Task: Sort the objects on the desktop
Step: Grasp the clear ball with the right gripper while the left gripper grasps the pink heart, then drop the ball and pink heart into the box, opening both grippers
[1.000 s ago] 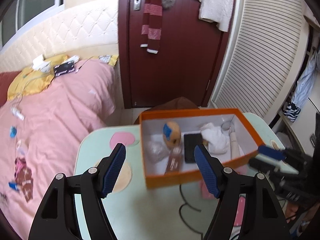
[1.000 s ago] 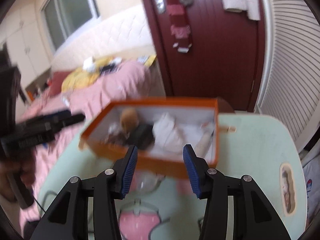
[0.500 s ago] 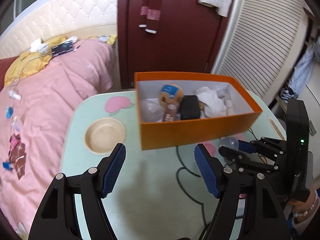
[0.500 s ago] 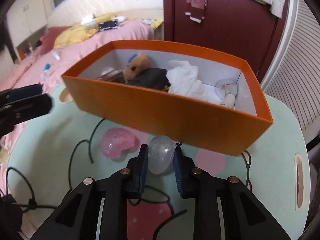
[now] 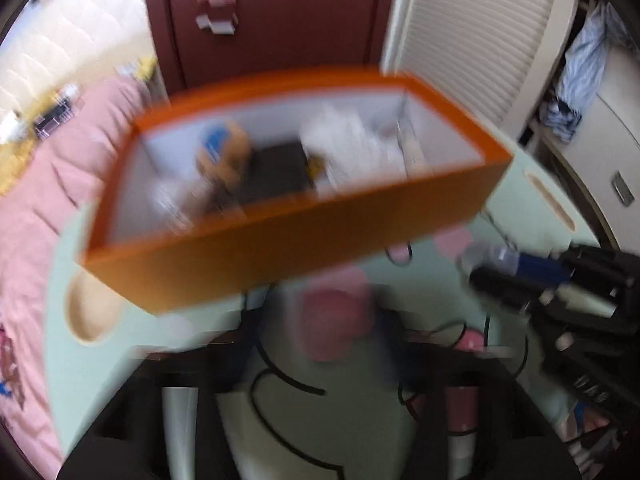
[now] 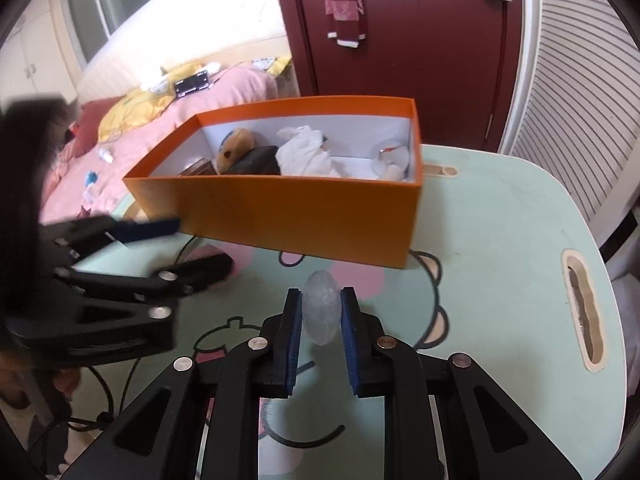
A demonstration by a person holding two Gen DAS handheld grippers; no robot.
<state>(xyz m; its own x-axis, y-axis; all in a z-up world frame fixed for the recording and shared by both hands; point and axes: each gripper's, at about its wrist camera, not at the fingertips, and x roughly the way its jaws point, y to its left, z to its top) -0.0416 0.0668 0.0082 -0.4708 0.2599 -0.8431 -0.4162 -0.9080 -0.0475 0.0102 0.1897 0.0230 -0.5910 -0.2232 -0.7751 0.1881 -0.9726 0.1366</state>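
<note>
My right gripper (image 6: 320,320) held clear egg-shaped capsule (image 6: 320,308), jaws clamped on its sides, long axis upright, above bench (image 6: 500,240) just before orange box (image 6: 296,212). Left gripper (image 6: 176,246) jaws apart near box's left corner, over pink piece (image 5: 334,326).

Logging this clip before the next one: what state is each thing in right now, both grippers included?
Right gripper: shut on the clear plastic egg-shaped capsule, held off the table.
Left gripper: open, fingers spread around a pink translucent heart-shaped piece; contact unclear through blur.
Orange cardboard box: open-topped, partly filled.
Pale green cartoon-print table: carries the box.
</note>
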